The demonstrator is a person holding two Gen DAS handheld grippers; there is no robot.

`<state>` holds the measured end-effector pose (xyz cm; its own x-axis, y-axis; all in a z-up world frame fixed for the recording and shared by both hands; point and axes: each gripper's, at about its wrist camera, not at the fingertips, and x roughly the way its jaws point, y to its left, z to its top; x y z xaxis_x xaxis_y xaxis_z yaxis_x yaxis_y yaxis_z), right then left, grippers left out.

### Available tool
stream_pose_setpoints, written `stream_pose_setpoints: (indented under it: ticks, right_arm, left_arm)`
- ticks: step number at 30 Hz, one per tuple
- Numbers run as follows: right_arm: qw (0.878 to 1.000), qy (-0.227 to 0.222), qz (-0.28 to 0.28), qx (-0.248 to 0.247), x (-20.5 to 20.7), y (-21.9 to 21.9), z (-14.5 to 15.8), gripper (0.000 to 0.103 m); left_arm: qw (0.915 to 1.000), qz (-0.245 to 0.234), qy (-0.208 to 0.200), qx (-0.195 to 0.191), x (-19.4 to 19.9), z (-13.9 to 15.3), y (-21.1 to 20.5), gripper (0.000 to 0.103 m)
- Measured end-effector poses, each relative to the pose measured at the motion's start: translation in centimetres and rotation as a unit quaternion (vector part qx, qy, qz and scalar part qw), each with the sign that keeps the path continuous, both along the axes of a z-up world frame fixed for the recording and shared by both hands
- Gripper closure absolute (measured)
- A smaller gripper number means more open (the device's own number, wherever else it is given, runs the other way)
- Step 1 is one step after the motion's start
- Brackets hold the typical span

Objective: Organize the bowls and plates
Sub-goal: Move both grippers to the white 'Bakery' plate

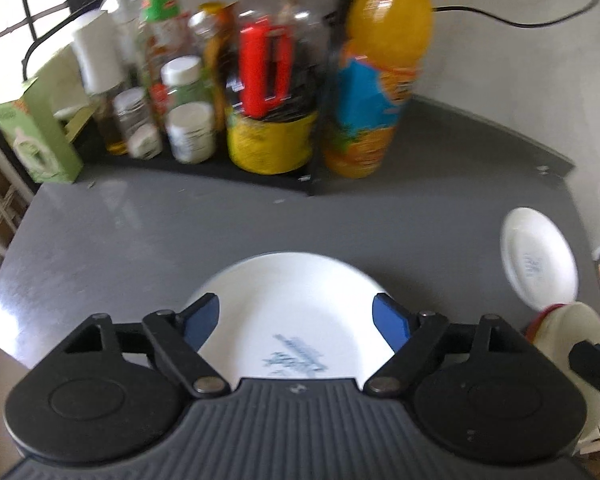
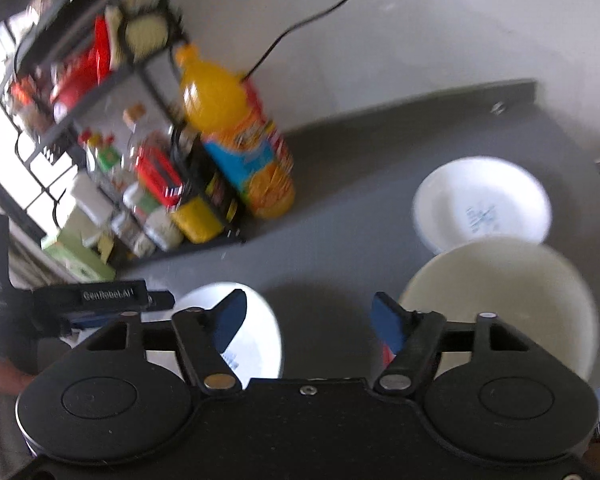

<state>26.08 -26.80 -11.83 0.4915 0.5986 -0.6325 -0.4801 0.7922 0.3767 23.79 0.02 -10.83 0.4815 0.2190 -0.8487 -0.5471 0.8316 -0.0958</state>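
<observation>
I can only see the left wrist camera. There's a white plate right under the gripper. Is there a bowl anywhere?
Observer: Yes. The right wrist view shows a big cream bowl on the grey counter, beside the open right gripper.
Operator: Is it touching the other plate?
Observer: The small white plate sits just behind the bowl; whether they touch, I cannot tell.
Operator: Is my gripper holding my plate?
Observer: No. The left gripper is open above the white plate.

Home kitchen: grey countertop (image 1: 140, 232), black rack (image 2: 100, 80) crowded with condiment bottles (image 1: 172, 80), orange juice bottle (image 1: 380, 80) ahead of gripper.
</observation>
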Motion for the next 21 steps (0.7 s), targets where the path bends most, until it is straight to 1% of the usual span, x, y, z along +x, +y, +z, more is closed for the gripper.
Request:
stream_pose_setpoints:
  ticks: [3, 7, 12, 17, 21]
  right_arm:
    - [1.000, -0.004, -0.027, 0.013, 0.5, -2.6, 0.6, 0.030]
    - [0.998, -0.010, -0.063, 0.016, 1.2, -6.0, 0.7, 0.025]
    - [0.995, -0.010, -0.101, 0.014, 2.4, -9.3, 0.4, 0.025]
    - [0.991, -0.002, -0.131, 0.020, 4.2, -11.6, -0.5, 0.025]
    - [0.990, -0.003, -0.143, 0.015, 6.2, -12.8, -1.5, 0.025]
  left_arm:
    - [0.9998, -0.020, -0.006, -0.002, 1.0, 0.9, -2.1, 0.021]
    - [0.9988, -0.048, -0.012, 0.000, 2.9, 1.9, -4.9, 0.021]
    - [0.9967, -0.080, -0.014, -0.002, 5.9, 2.3, -7.3, 0.021]
    - [0.9941, -0.107, -0.016, 0.000, 9.4, 1.8, -9.1, 0.021]
    - [0.9916, -0.128, -0.015, -0.002, 12.6, 0.6, -10.4, 0.021]
